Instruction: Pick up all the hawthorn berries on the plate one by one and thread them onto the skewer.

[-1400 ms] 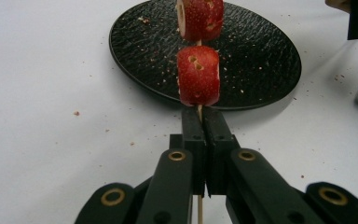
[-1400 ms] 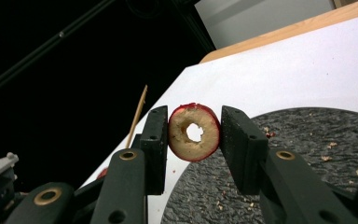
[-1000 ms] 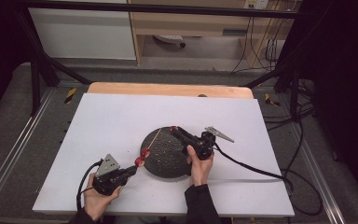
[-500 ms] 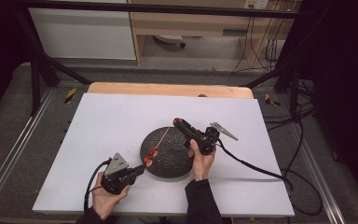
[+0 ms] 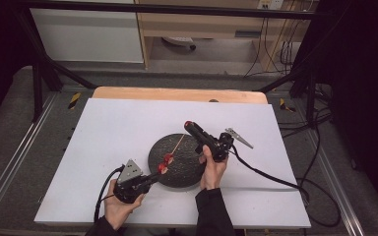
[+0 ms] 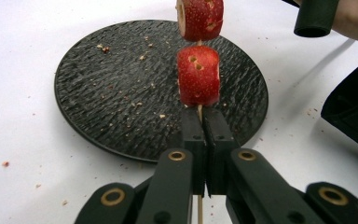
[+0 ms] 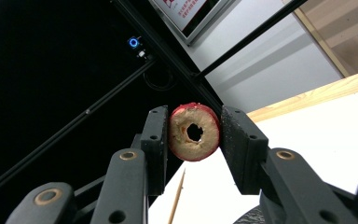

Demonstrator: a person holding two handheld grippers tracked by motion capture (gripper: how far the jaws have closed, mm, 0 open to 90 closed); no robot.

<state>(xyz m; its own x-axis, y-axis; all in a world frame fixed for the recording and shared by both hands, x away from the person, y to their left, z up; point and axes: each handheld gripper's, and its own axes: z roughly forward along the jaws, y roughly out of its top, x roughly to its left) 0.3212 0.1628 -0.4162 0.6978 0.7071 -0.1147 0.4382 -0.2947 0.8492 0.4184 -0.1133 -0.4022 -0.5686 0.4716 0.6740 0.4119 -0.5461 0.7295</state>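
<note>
My left gripper (image 5: 158,172) (image 6: 200,114) is shut on a thin wooden skewer (image 5: 178,143) at the near left edge of a round black plate (image 5: 187,172) (image 6: 107,93). Two red fruit slices (image 6: 198,74) are threaded on the skewer just beyond the jaws, the farther one (image 6: 200,18) a little apart. The skewer slants up and away over the plate. My right gripper (image 5: 188,125) (image 7: 195,126), raised above the plate's far side, is shut on a red-skinned ring slice (image 7: 184,144) with a hole through its middle. The skewer's tip (image 7: 177,196) shows just below it.
The plate lies on a white sheet (image 5: 108,128) over a wooden table (image 5: 177,94). Crumbs speckle the plate and the sheet. A black cable (image 5: 266,174) trails right from the right gripper. Dark metal frame bars (image 5: 44,73) and floor cables surround the table.
The left hand has shifted right toward the plate, carrying the skewer and its two slices. The right gripper with its ring slice has barely moved.
</note>
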